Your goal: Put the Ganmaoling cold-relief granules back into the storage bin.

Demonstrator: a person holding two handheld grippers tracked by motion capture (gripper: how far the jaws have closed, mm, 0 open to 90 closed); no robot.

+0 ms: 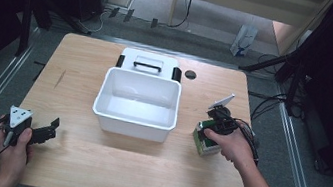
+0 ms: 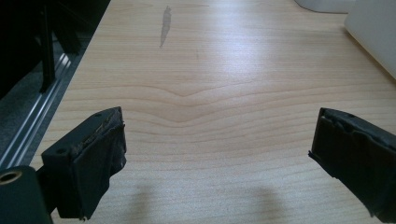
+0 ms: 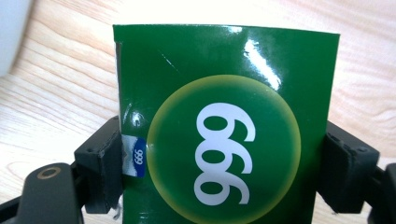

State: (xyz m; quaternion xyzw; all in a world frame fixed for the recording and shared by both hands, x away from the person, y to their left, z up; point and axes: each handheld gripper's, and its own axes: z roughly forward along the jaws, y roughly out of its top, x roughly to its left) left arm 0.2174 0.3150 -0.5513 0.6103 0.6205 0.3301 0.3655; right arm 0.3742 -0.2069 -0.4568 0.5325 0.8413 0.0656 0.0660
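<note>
High view: a white bin (image 1: 136,104) sits mid-worktop (image 1: 91,172), its lid (image 1: 149,63) lying just behind it; the left hand-held gripper (image 1: 50,128) rests near the front left edge; the right hand-held gripper (image 1: 208,133) is at a green box (image 1: 203,142) right of the bin.
Left gripper view: jaws spread wide over bare worktop (image 2: 210,102), nothing between them.
Right gripper view: jaws press both sides of the green box (image 3: 224,121), printed "999" in a yellow-rimmed circle.
</note>
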